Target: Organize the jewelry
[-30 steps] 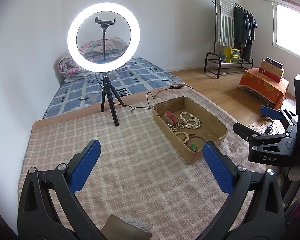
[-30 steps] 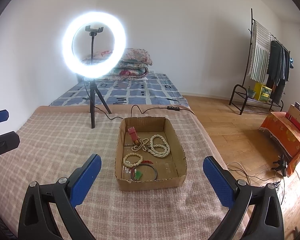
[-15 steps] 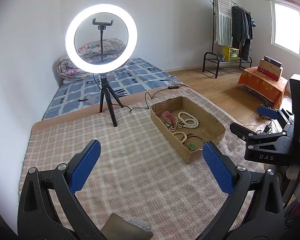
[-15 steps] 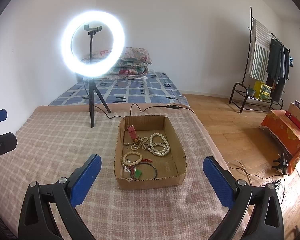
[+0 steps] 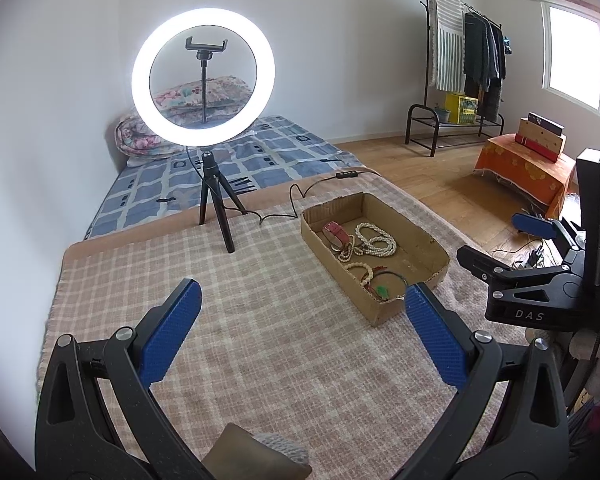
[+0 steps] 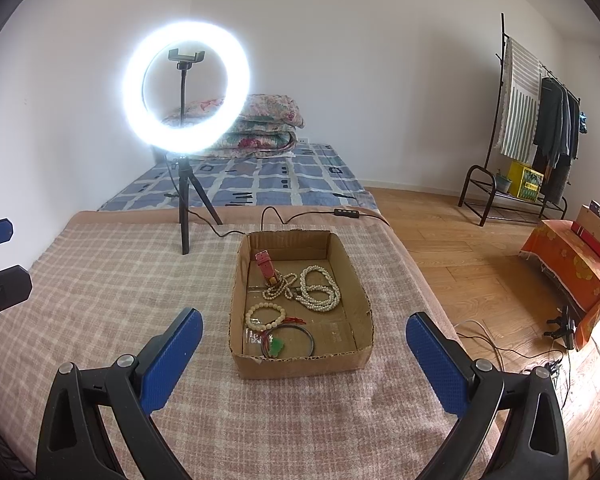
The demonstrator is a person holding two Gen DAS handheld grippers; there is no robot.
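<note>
A lit ring light [image 6: 186,87] on a tripod is standing ahead and left of the right tongs, glowing against white walls [image 6: 360,60]. Behind it a blue patterned mattress [image 6: 260,184] is carrying folded floral bedding [image 6: 260,124]. Far right, a clothes rack [image 6: 540,120] (garments hanging) is standing on wooden flooring [image 6: 440,240].

Both grippers looked alike: left gripper [image 5: 302,320] and right gripper [image 6: 304,350] had black plastic frames w/ triangular cut-outs, silver round screws near each finger base, and blue textured pads [image 6: 171,360]. Seen from the left cam, the right unit's black body carried white "DAS" lettering [image 5: 529,314].
</note>
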